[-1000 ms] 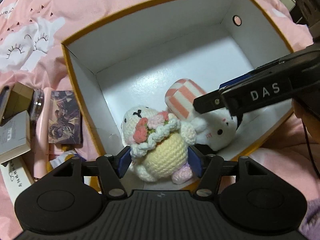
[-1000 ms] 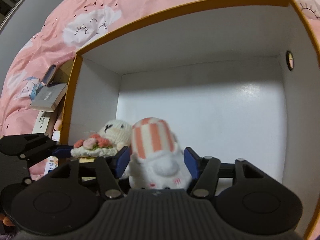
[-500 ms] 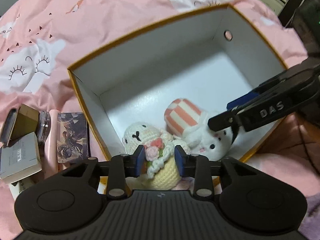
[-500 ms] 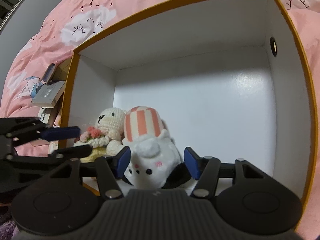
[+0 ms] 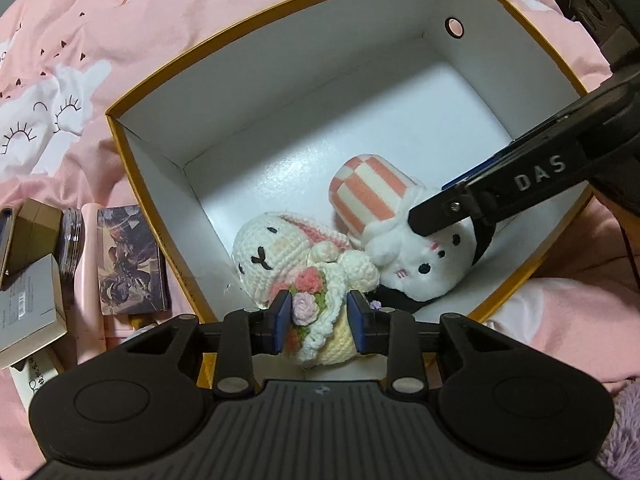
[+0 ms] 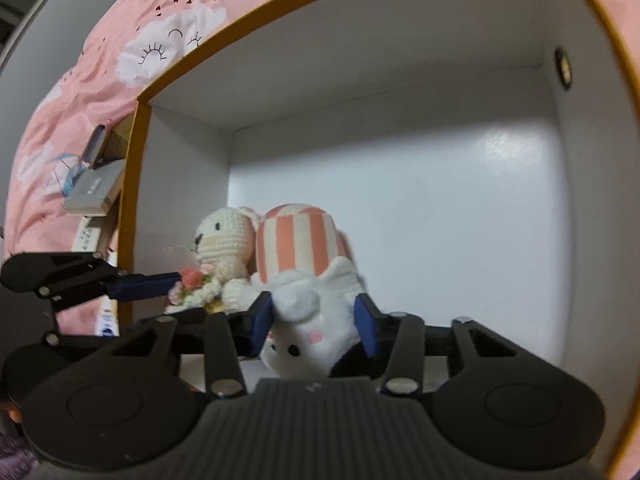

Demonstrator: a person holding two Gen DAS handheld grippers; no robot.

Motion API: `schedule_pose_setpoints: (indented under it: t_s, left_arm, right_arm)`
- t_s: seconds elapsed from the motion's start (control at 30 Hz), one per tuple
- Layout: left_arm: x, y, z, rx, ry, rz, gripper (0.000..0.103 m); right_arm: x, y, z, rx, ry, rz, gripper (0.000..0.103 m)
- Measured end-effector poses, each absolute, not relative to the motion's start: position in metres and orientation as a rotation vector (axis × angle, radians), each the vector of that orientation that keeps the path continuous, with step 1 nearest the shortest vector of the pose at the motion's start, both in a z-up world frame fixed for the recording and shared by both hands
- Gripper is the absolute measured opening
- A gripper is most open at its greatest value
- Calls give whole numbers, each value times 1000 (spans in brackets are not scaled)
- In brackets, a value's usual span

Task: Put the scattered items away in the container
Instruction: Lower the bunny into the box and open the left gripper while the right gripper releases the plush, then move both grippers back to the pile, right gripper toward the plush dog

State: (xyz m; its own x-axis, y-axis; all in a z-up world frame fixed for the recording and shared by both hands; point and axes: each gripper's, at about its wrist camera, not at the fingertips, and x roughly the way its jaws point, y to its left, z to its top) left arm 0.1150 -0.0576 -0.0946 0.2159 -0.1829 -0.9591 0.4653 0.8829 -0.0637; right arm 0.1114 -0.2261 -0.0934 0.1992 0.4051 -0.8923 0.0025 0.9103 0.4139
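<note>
Since a second ago, the left tool (image 5: pixel 319 322) has clamped the crochet rabbit (image 5: pixel 304 276) inside the box (image 5: pixel 132 152). The right tool (image 6: pixel 316 330) is closing on the white plush rabbit (image 6: pixel 308 320), pads touching. Both toys already lie boxed; regripping probably repositions them.

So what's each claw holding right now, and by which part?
Left claw: the crochet bunny, by its body at the bouquet. Right claw: its jaws are closing on the white plush bunny, around the head.
</note>
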Motion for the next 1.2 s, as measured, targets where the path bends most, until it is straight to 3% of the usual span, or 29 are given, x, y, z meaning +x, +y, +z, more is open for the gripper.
schedule_pose_setpoints:
  t_s: [0.37, 0.47, 0.53, 0.93, 1.2]
  left_arm:
    - [112, -57, -93, 261, 1268, -427, 35]
    - [104, -55, -86, 257, 1228, -423, 35]
    - [98, -51, -81, 249, 1203, -422, 35]
    - [77, -2, -22, 164, 1023, -260, 35]
    - [65, 51, 22, 187, 981, -84, 35]
  right_arm:
    - [109, -214, -94, 327, 1330, 298, 45]
    - [104, -214, -85, 299, 1289, 283, 49]
    - [100, -214, -78, 284, 1251, 284, 59]
    - [82, -182, -29, 173, 937, 299, 59]
    - [91, -141, -17, 60, 925, 377, 59]
